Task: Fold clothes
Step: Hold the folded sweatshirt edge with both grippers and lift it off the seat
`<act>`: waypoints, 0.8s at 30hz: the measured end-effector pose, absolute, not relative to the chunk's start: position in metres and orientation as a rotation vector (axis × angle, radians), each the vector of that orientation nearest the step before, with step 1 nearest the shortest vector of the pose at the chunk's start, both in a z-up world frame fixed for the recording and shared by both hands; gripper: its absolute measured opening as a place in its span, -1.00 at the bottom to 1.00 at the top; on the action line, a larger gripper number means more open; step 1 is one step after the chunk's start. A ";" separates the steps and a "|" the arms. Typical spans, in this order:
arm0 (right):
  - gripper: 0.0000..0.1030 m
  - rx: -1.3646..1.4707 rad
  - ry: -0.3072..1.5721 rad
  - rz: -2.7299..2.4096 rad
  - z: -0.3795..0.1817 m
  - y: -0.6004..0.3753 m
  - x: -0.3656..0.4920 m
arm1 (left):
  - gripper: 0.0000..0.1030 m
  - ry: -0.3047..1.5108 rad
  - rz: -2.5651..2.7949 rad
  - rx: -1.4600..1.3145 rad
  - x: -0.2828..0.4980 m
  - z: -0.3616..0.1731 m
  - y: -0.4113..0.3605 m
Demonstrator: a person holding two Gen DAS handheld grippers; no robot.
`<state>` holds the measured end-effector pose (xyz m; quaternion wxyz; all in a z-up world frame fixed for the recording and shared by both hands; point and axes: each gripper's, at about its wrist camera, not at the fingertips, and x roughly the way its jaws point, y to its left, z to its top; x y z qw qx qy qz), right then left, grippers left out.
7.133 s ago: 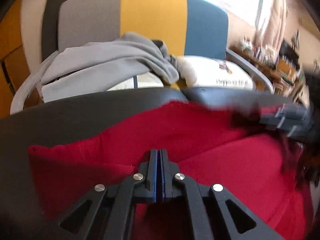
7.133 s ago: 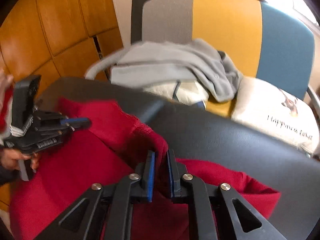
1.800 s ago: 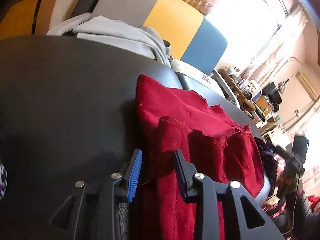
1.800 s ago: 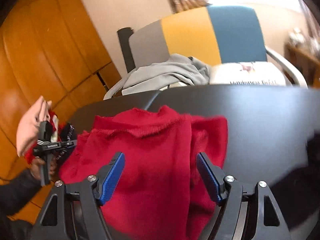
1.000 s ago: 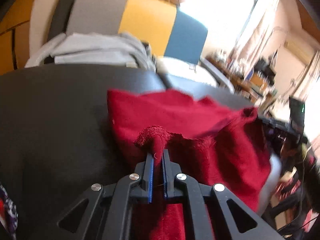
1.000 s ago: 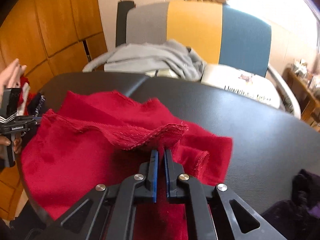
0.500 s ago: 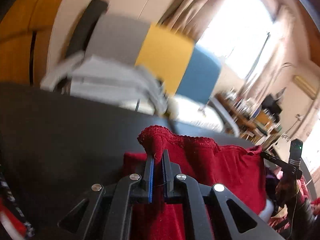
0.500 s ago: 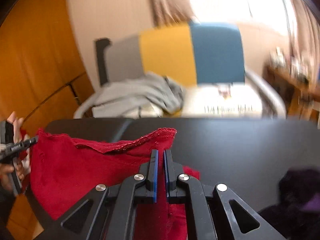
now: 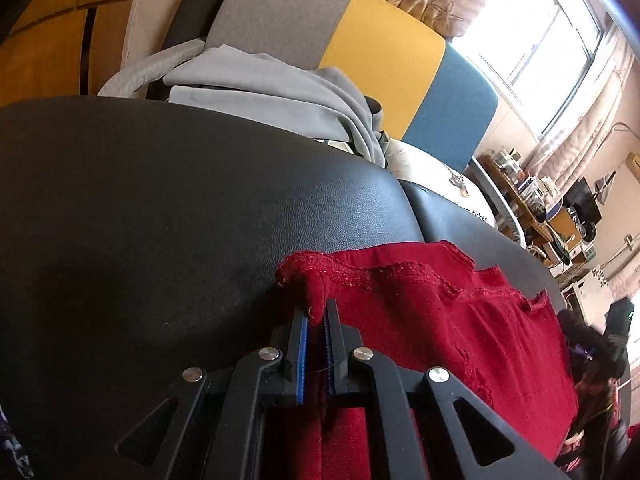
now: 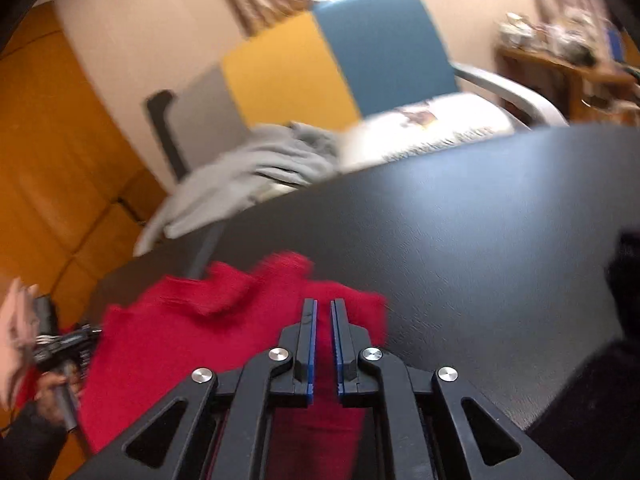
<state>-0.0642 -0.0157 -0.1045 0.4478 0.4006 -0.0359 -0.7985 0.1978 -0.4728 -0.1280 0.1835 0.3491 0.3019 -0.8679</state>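
A red garment (image 9: 432, 320) lies folded on the black padded table (image 9: 160, 208). My left gripper (image 9: 315, 310) is shut on the garment's near left corner, low at the table. In the right wrist view, which is blurred, the red garment (image 10: 224, 328) lies on the table (image 10: 480, 232) under and left of my right gripper (image 10: 323, 307). Its jaws stand slightly apart with cloth between them; I cannot tell whether they still pinch it. The left gripper also shows at the far left of that view (image 10: 68, 340).
A grey, yellow and blue chair (image 9: 384, 56) stands behind the table with a grey garment (image 9: 272, 92) and a white cushion (image 9: 452, 184) on it. Dark clothes (image 10: 628, 272) lie at the table's right. Wooden panelling (image 10: 52, 152) is on the left.
Both grippers have come down from a lifted hold and laid the red garment's top edge forward onto the table. The right jaws have parted slightly.
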 end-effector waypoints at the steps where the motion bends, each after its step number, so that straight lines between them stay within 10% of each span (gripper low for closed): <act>1: -0.32 0.985 -0.069 -1.966 -0.100 -0.021 -0.063 | -0.89 0.852 -2.448 0.980 0.198 -0.127 -0.472; 3: 0.12 0.966 -0.001 -1.949 -0.094 -0.038 -0.059 | -0.89 0.856 -2.448 0.972 0.200 -0.124 -0.470; 5: 0.12 1.000 0.084 -1.926 -0.100 -0.059 -0.060 | -0.89 0.844 -2.449 0.966 0.202 -0.121 -0.468; 8: -0.32 1.082 0.250 -1.893 -0.117 -0.090 -0.060 | -0.89 0.815 -2.481 0.931 0.208 -0.109 -0.464; 9: -0.80 1.100 0.285 -1.888 -0.122 -0.094 -0.058 | -0.89 0.803 -2.497 0.911 0.211 -0.103 -0.462; 17: -0.84 0.885 0.109 -2.077 -0.065 -0.046 -0.048 | -0.89 0.764 -2.566 0.797 0.211 -0.069 -0.455; 24: -0.82 1.103 0.079 -2.109 -0.125 -0.044 -0.076 | -0.89 0.847 -2.392 1.036 0.164 -0.129 -0.471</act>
